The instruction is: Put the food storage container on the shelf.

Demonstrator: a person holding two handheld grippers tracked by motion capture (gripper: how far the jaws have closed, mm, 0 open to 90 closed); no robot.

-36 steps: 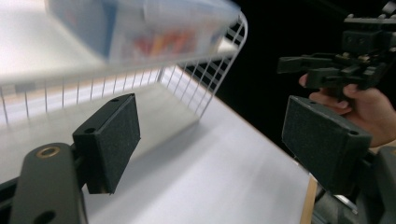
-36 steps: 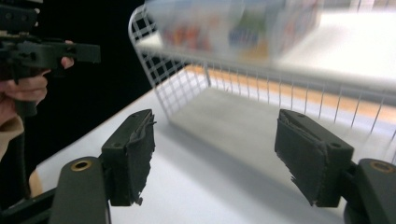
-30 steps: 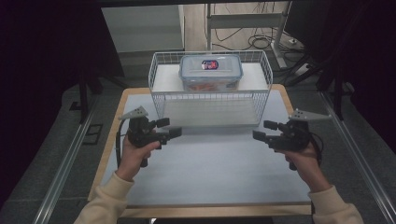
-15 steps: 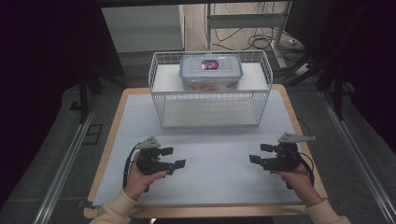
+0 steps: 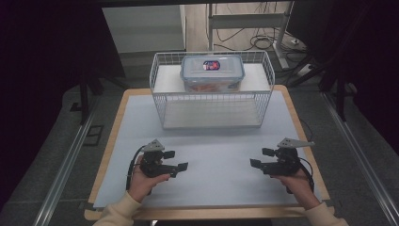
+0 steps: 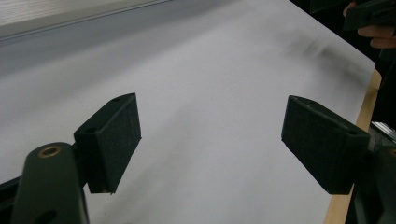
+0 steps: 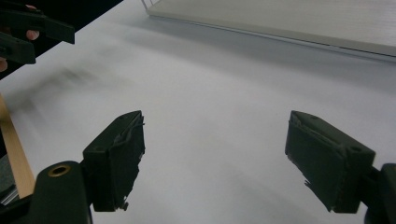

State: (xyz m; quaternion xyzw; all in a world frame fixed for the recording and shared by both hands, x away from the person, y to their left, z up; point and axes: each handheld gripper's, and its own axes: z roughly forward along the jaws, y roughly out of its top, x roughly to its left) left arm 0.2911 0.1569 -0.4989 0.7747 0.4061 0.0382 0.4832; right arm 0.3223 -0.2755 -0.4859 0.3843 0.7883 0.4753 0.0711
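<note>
High view: left gripper [image 5: 178,160] and right gripper [image 5: 261,157] low over white mat [image 5: 211,150], both wide open, empty, right's jaws just opening.

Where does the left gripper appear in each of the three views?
High view: the left gripper is at lower left, in the person's hand, jaws pointing toward the table's middle.
Left gripper view: its own open jaws rise from the bottom.
Right gripper view: it is far off in the top left corner.
Shared landmark: the white mat beneath it.
</note>
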